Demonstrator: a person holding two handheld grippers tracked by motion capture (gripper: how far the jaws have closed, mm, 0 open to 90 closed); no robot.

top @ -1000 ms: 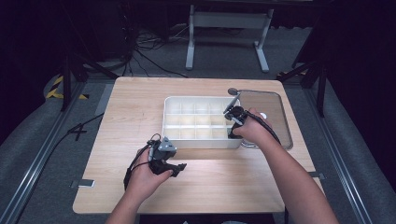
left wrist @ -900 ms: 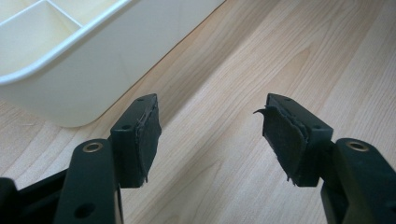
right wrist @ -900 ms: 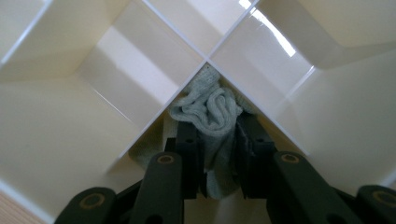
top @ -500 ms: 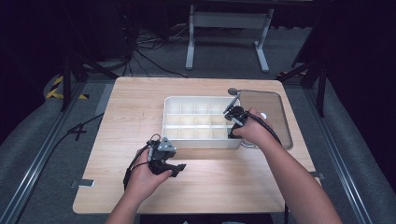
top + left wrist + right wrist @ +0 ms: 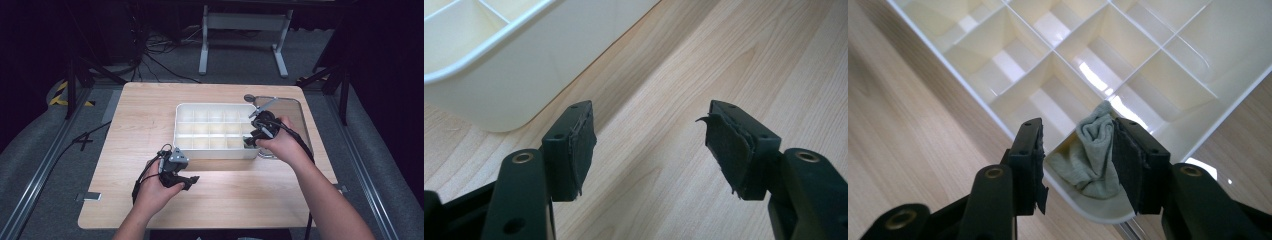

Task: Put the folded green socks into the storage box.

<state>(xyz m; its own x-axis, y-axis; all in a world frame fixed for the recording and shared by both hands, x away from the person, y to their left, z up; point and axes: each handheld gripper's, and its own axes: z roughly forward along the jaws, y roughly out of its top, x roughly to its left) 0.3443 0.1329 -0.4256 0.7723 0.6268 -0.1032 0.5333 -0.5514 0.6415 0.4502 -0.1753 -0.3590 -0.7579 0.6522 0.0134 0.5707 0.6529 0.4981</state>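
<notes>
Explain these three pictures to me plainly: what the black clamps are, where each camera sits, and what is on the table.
A person holds a hand-held two-jaw gripper in each hand. The high view looks down on a light wooden table bearing a white plastic divided organiser tray. The other two pictures come from cameras riding on each gripper. The left gripper is open over bare wood beside the tray. The right gripper sits over the tray's corner compartment; its jaws have just been opening, and a crumpled grey-green sock lies there between them, apparently released.
</notes>
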